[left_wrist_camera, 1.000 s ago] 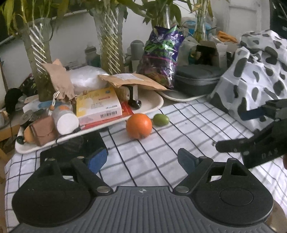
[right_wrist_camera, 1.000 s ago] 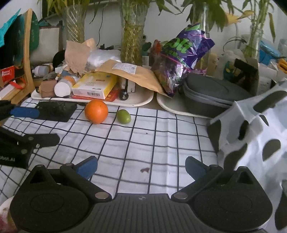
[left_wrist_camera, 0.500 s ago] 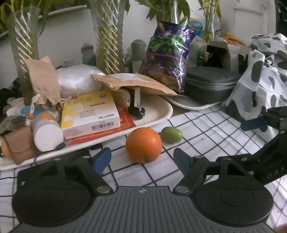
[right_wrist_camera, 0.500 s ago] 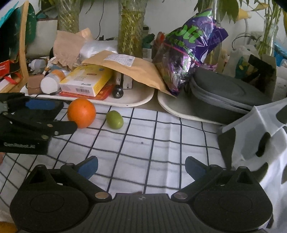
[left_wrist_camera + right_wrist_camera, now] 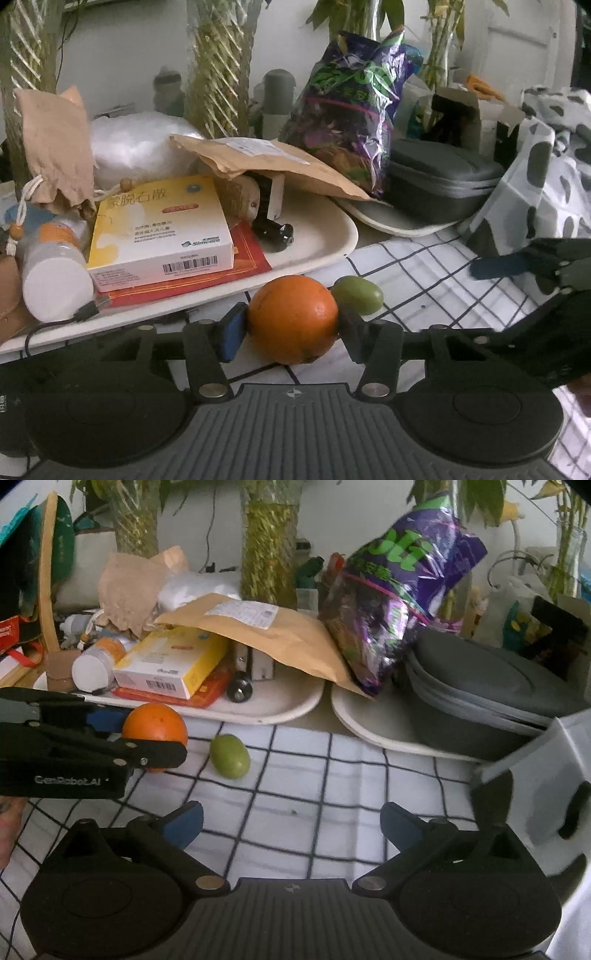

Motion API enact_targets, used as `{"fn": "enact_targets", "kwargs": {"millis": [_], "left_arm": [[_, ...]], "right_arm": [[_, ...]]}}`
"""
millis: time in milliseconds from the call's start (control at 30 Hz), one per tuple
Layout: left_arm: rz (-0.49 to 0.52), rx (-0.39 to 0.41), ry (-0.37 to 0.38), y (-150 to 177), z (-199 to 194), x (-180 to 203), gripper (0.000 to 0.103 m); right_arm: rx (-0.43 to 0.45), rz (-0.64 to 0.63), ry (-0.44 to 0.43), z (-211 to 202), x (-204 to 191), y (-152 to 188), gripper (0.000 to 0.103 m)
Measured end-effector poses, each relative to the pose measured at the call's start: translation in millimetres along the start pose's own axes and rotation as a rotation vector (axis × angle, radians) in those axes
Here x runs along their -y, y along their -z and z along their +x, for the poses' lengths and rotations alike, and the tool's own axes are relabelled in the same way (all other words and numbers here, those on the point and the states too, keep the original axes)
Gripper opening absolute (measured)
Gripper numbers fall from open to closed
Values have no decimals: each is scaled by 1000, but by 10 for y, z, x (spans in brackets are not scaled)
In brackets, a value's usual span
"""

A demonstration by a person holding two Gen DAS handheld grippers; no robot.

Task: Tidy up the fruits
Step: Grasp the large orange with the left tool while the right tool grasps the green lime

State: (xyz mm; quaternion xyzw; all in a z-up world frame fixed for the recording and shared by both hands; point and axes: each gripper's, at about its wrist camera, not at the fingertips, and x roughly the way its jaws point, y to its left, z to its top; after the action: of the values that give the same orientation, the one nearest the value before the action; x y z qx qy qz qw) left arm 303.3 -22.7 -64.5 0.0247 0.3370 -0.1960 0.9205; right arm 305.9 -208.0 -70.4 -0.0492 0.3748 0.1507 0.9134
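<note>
An orange (image 5: 291,317) sits on the checked tablecloth (image 5: 314,805), just in front of a white tray. My left gripper (image 5: 291,328) has the orange between its jaws, which are closing, and both pads touch its sides. The right wrist view shows the same grip (image 5: 147,734) from the side. A small green fruit (image 5: 360,300) lies just right of the orange, apart from it (image 5: 229,757). My right gripper (image 5: 291,821) stands wide with its jaws closing slightly. Nothing is between them, and the green fruit lies ahead to its left.
The white tray (image 5: 332,236) behind the fruits holds a yellow box, a bottle and a brown envelope. A second tray (image 5: 369,723) carries a grey case and a purple bag (image 5: 399,590). A spotted cloth (image 5: 546,177) rises at the right. Glass vases stand at the back.
My left gripper moved forward and down to the orange and its jaws narrowed onto it. My right gripper also came forward, nearer the green fruit.
</note>
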Motion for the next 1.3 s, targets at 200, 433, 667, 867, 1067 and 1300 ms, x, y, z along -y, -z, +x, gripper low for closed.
{"fn": "enact_targets", "kwargs": {"millis": [200, 433, 667, 867, 1067, 1300], "left_arm": [[-24, 24, -26, -68, -136, -99, 51], [-36, 23, -32, -57, -244, -244, 51], [-37, 24, -25, -37, -320, -299, 51], [-20, 11, 1, -32, -348, -215, 51], [12, -7, 13, -24, -468, -52, 51], [14, -6, 13, -31, -713, 93, 51]], "right_arm": [[21, -34, -37, 157, -144, -58, 81], [27, -34, -53, 380, -258, -125, 53], [46, -52, -77, 457, -316, -194, 28], [44, -91, -81, 318, -328, -209, 27], [50, -109, -82, 63, -307, -175, 27], [61, -80, -81, -336, -229, -80, 28]]}}
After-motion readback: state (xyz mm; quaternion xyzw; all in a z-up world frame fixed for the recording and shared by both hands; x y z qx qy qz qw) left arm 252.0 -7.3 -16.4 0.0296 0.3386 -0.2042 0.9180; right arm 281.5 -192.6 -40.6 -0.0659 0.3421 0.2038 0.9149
